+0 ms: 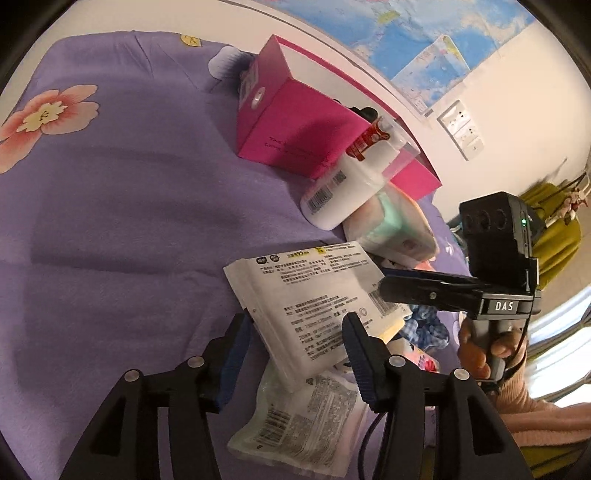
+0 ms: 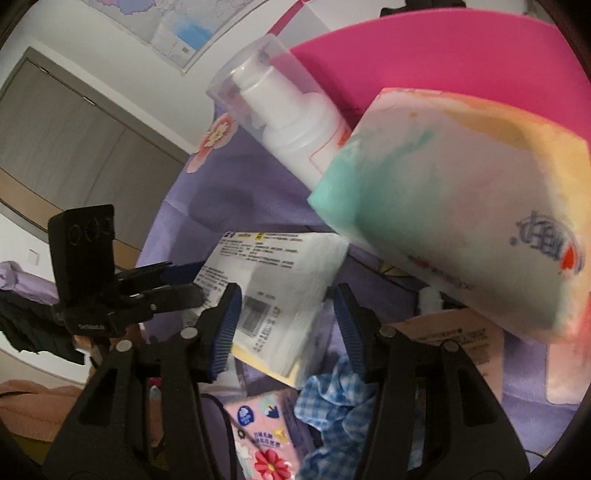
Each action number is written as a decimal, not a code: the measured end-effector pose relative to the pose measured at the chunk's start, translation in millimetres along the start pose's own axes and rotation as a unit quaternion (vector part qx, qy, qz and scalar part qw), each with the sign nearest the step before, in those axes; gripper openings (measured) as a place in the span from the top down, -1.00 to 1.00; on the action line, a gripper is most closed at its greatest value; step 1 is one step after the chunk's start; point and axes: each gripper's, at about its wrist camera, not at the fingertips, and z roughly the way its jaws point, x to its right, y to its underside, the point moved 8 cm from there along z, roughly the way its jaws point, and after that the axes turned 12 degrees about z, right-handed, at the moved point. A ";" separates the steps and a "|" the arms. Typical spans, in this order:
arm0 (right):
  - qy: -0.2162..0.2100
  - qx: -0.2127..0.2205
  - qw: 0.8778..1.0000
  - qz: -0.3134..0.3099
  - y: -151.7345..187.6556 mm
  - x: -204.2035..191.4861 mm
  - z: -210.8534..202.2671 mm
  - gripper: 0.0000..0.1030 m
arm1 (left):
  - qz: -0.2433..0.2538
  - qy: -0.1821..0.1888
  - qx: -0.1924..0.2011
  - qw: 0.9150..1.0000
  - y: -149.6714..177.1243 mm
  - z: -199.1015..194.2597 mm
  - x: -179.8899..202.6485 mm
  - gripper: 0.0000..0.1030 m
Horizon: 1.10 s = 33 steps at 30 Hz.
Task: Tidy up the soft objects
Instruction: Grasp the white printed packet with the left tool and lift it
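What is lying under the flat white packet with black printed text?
Under the flat white packet lies a crinkled clear packet at its near end, and a blue checked cloth at the far side. The purple sheet is below. Anything beneath its middle is covered.

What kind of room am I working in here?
Probably a bedroom: the things lie on a purple flowered bedsheet, a wall map hangs behind, and wardrobe-like doors stand opposite.
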 end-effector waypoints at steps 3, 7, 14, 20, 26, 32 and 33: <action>0.006 0.017 1.000 -0.004 -2.5 3.1 -1.9 0.13 | 0.004 0.001 -0.002 1.000 -0.2 0.7 2.4 0.01; 0.006 0.033 0.999 -0.016 2.0 -1.8 -8.7 0.27 | 0.004 0.013 -0.001 1.000 -1.8 3.3 7.9 0.09; 0.011 0.065 0.997 -0.044 6.6 -21.6 -28.1 0.39 | 0.025 0.012 0.019 0.999 -12.0 -5.6 25.1 0.10; 0.004 0.100 0.992 -0.075 -0.9 -45.6 -55.8 0.41 | 0.060 0.005 0.055 0.997 -34.6 -31.8 43.5 0.13; -0.007 0.139 0.984 -0.107 -18.8 -73.7 -86.7 0.42 | 0.115 -0.023 0.101 0.988 -68.5 -62.2 63.1 0.13; -0.013 0.169 0.978 -0.124 -47.7 -91.9 -103.5 0.42 | 0.140 -0.039 0.131 0.981 -103.1 -76.7 71.2 0.13; -0.015 0.174 0.977 -0.125 -53.7 -92.8 -107.1 0.42 | 0.142 -0.038 0.134 0.980 -109.3 -77.8 72.1 0.13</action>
